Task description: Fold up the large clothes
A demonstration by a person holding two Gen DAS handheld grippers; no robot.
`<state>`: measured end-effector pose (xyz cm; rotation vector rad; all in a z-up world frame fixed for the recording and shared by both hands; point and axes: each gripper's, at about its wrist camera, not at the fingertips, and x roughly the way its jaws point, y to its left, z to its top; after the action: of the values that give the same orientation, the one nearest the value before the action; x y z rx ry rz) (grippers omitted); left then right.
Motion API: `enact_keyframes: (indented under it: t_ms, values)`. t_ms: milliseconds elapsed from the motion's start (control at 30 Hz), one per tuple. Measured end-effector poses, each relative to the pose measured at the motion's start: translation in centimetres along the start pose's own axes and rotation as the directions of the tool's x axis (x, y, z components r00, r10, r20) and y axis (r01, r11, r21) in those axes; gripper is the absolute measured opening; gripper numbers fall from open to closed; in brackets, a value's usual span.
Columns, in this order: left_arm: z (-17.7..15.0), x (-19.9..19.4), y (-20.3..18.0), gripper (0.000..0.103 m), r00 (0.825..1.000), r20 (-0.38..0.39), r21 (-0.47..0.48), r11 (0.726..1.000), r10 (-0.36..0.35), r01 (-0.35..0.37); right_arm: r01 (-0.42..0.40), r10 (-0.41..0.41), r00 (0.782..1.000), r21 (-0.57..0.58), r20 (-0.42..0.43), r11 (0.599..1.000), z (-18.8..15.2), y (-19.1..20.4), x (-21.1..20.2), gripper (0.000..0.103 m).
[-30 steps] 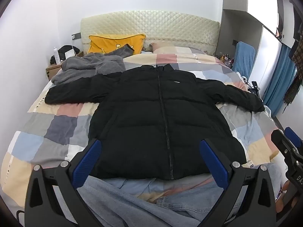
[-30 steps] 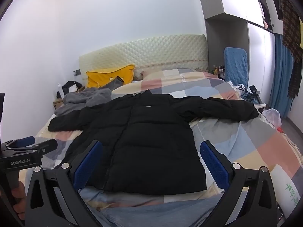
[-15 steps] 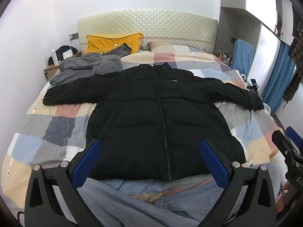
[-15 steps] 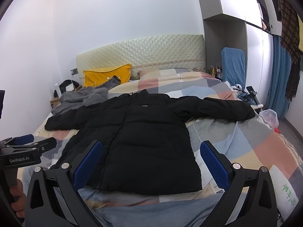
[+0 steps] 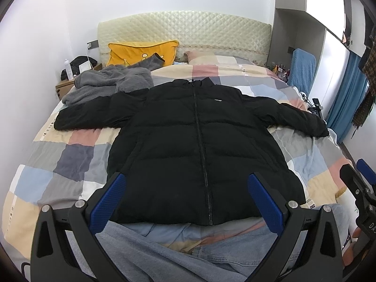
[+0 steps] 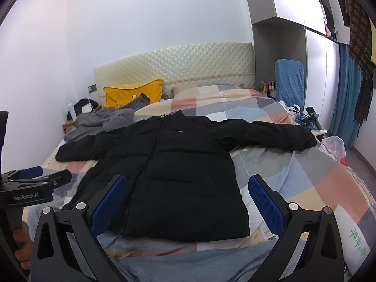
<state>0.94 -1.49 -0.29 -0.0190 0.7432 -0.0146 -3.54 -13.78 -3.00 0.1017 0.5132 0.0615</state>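
Observation:
A black puffer jacket (image 5: 195, 145) (image 6: 174, 164) lies flat and zipped on the bed, front up, both sleeves stretched out sideways. My left gripper (image 5: 185, 197) hovers open above the jacket's hem, nothing between its blue pads (image 5: 107, 202). My right gripper (image 6: 186, 199) is also open and empty, held over the hem's right part. Both stand apart from the fabric. In the right wrist view the left gripper (image 6: 35, 176) shows at the left edge, held by a hand. The right gripper's tip (image 5: 359, 181) shows at the right edge of the left wrist view.
The bed has a checked quilt (image 5: 70, 155) and a quilted headboard (image 5: 183, 30). A grey fleece garment (image 5: 110, 82) and yellow pillow (image 5: 141, 51) lie at the head end. Denim cloth (image 5: 164, 253) lies at the near edge. A nightstand (image 5: 68, 84) is left, a blue chair (image 6: 290, 80) right.
Both views have shifted slightly: the jacket sits a little lower and nearer in the frames. Both grippers stay open and the jacket has not moved on the bed.

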Motion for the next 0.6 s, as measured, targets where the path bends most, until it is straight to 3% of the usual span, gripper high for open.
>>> enact_keyframes:
  t_ms: [600]
  values:
    - [0.28, 0.01, -0.08, 0.103, 1.0, -0.002, 0.006, 1.0, -0.002, 0.002, -0.001, 0.001, 1.0, 0.003, -0.002, 1.0, 0.13, 0.1, -0.22, 0.103]
